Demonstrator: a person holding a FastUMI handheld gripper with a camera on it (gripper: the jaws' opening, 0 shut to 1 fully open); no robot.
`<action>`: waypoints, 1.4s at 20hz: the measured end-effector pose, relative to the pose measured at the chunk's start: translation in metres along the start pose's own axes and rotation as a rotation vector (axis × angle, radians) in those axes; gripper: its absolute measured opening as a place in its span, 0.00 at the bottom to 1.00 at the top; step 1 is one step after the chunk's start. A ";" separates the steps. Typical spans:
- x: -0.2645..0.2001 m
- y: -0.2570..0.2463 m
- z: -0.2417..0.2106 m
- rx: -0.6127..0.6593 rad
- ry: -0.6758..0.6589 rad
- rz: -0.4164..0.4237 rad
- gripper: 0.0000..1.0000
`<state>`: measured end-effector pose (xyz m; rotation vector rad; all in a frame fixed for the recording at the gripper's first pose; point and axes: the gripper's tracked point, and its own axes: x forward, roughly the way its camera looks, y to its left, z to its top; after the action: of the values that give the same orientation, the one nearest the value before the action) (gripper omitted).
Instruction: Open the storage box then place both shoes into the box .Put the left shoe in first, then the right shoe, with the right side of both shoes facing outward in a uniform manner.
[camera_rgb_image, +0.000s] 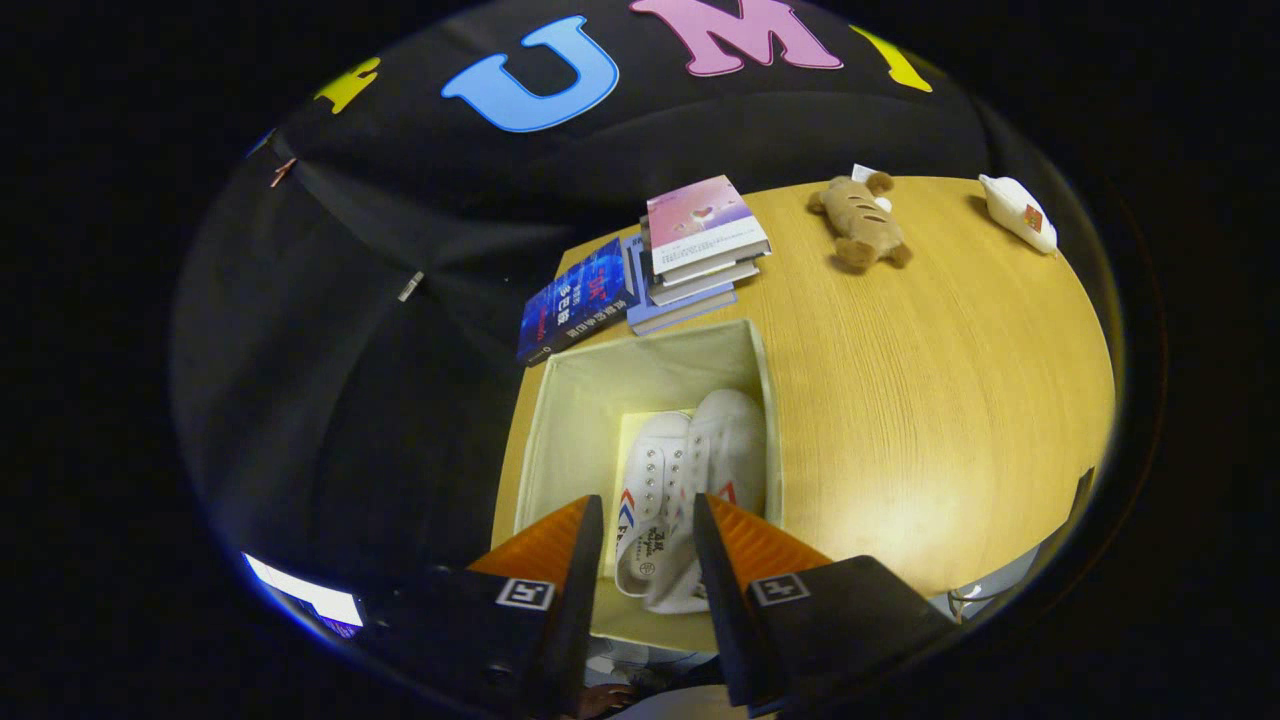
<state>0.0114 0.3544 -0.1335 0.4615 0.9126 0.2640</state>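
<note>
Hovering over the open storage box (545, 420) with both shoes (690, 470) lying inside, the gripper (648, 560) gapes empty, suggesting only withdrawal is left.

Stacked books (690, 255), plush toy (862, 222), white packet (1018, 211) on table (940, 400).

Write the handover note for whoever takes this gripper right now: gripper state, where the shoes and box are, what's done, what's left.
Gripper: open, holding nothing, poised above the storage box, fingers apart over the shoes.
Storage box: open, on the wooden table just in front of the stack of books.
Shoes: both white shoes lie side by side inside the box, against its right wall.
Done: box opened, both shoes in.
Left: likely only to check that both shoes face the same way; I cannot tell which shoe is which from here.
</note>
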 end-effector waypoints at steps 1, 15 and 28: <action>-0.007 -0.002 0.005 -0.009 -0.014 0.003 0.73; -0.172 -0.139 0.148 -0.234 -0.529 -0.138 0.99; -0.309 -0.231 0.207 -0.380 -0.970 -0.310 0.98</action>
<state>0.0026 -0.0297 0.0766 0.0525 -0.0324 -0.0845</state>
